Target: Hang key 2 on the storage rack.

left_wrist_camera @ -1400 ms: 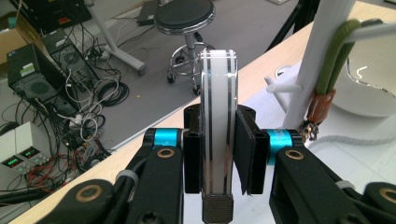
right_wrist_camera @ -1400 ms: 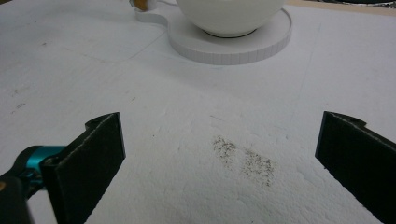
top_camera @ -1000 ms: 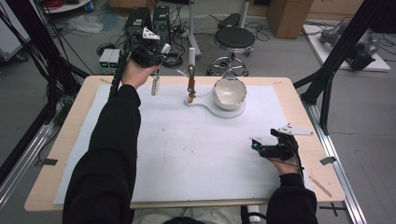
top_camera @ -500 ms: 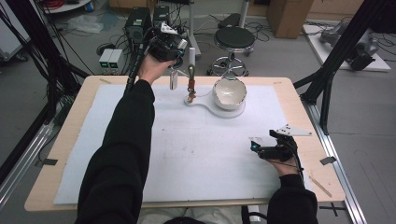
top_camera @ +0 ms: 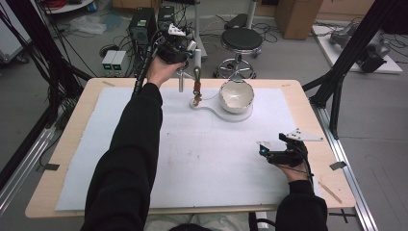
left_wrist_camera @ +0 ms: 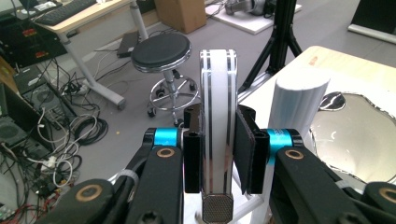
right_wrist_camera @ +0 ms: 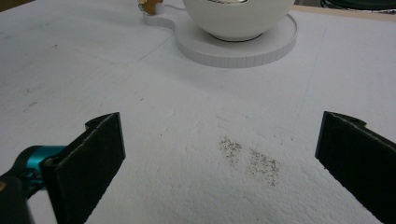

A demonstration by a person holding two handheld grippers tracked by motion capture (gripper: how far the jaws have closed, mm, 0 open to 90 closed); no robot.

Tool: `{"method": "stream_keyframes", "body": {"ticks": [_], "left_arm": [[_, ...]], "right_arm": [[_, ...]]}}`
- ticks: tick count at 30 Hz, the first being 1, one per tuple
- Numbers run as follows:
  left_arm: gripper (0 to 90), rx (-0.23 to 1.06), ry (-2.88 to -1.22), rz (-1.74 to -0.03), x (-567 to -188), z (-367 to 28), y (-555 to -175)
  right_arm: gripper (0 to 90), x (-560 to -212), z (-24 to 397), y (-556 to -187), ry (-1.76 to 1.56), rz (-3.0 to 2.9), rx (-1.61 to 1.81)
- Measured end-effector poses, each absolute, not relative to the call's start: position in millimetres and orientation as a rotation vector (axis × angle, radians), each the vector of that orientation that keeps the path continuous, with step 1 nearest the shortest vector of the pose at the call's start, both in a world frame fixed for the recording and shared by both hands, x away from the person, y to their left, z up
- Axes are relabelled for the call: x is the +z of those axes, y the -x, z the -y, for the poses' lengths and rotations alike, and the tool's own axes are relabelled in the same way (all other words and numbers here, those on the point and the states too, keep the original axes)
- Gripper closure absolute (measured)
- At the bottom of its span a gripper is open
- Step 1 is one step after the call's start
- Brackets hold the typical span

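While clamped in left tongs (left_wrist_camera: 217,158), shaker (left_wrist_camera: 218,126) past table's far edge (top_camera: 269,83)

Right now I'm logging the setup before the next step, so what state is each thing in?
Left hand-held gripper: shut on the white chrome-edged bar, raised at the table's far edge.
White chrome-edged bar: upright, clamped between the pads.
Right hand-held gripper: open, nothing between its pads.
Bowl: upright on its white base.
White base: flat on the table.
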State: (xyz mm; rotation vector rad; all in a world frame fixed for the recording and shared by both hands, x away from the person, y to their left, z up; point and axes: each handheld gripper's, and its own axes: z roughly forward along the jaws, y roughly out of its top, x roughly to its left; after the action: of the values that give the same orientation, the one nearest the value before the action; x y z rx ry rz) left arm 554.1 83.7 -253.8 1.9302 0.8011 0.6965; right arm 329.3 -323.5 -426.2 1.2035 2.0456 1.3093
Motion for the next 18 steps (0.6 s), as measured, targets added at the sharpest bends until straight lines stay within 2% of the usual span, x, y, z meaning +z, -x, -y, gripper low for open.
{"method": "stream_keyframes", "body": {"ticks": [18], "left_arm": [[74.6, 0.618, -1.857, -0.837, -258.7, -81.4, -564.2]], "right_arm": [[0.5, -427.2, 326.6, -328.1, -1.216, -2.032, 1.300]]}}
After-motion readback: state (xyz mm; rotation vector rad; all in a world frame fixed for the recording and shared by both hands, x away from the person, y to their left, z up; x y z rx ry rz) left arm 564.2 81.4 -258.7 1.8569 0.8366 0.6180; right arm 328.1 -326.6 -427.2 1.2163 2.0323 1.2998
